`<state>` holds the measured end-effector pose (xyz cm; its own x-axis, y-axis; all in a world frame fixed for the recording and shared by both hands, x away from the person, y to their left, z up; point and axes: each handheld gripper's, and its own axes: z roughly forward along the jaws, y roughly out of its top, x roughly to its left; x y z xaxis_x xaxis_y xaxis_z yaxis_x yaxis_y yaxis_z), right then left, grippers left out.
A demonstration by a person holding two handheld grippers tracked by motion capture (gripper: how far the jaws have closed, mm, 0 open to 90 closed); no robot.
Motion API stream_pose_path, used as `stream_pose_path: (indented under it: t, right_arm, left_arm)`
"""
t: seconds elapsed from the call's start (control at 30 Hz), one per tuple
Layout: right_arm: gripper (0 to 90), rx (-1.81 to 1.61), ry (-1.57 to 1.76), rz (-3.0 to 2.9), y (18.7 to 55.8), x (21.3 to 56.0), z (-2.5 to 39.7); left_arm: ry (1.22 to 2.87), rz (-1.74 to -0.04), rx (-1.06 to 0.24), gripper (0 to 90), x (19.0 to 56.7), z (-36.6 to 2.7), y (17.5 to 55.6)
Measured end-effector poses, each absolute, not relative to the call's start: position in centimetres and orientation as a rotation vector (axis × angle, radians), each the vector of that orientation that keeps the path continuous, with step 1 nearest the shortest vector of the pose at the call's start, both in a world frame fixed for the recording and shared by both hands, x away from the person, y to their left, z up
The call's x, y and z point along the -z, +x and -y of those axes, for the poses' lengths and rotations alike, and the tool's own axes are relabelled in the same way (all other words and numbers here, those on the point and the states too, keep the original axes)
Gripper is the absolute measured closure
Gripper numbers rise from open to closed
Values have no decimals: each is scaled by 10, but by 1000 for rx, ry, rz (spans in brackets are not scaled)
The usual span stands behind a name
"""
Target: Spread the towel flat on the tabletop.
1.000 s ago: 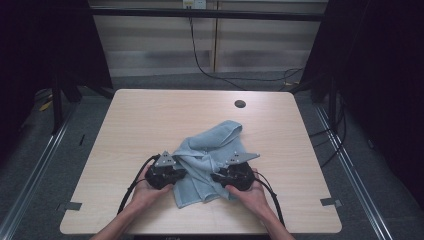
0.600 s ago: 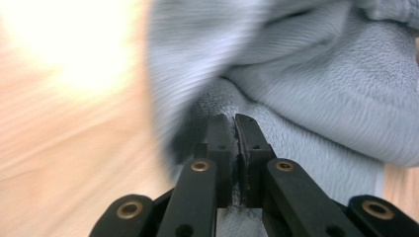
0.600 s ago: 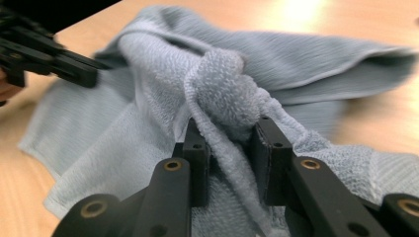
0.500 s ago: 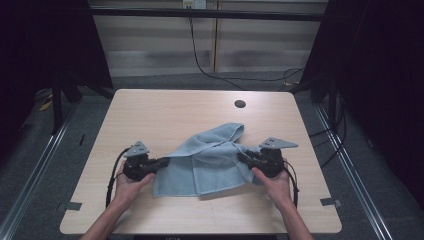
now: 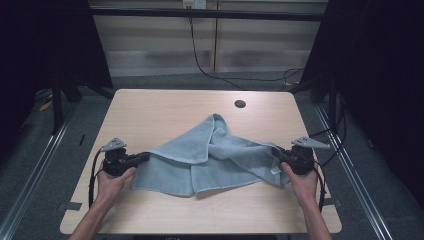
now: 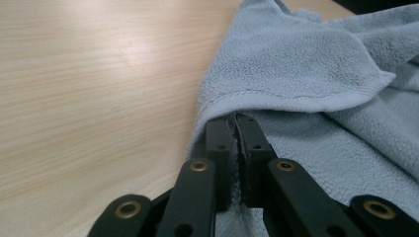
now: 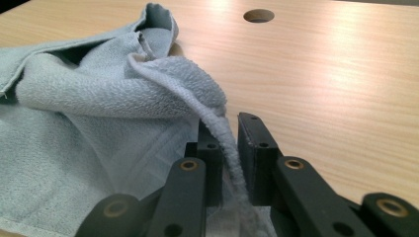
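towel stretched between left hand-held gripper, right hand-held gripper, seemingly both clamped

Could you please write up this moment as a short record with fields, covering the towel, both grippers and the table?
item: light blue towel, partly spread, still creased, with a fold rising toward the table's far side
left gripper: shut on the towel's left edge, near the hem
right gripper: shut on a bunched strand of the towel's right end
towel state: stretched between the two grippers, its middle resting on the table
surface: light wooden table with a round cable hole near the far edge
hands: one on each gripper, set wide apart
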<state>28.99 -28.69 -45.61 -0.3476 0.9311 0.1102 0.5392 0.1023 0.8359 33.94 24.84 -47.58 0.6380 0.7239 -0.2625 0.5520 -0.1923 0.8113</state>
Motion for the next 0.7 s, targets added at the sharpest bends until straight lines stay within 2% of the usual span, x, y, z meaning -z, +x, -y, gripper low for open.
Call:
stream_pose_path:
  t: [0.07, 0.17, 0.23, 0.33, 0.4, 0.43, 0.5, 0.7]
  right_arm:
    - [711, -1177, 1437, -1940, 291, 456, 286]
    - [660, -1215, 1403, -1978, 291, 455, 283]
    - [573, -1232, 1334, -1988, 284, 442, 279]
    - [536, -1272, 1297, -1987, 281, 422, 276]
    - [524, -1293, 1292, -1986, 282, 419, 275]
    - [519, -1309, 1267, -2046, 287, 421, 267]
    - [513, -1273, 1232, -2125, 292, 432, 250]
    - [450, -1324, 1172, -2309, 311, 464, 199]
  left_arm:
    - [1852, -983, -200, 768, 471, -244, 337]
    - [1830, -942, -171, 731, 465, -242, 333]
    - [1838, -878, -178, 722, 454, -239, 329]
    - [1854, -857, -184, 685, 452, -229, 330]
    - [1899, -858, -205, 596, 454, -222, 332]
    - [1961, -867, -214, 554, 462, -207, 339]
    - [1966, -860, -187, 503, 470, -194, 348]
    - [2049, -813, -79, 399, 494, -162, 367]
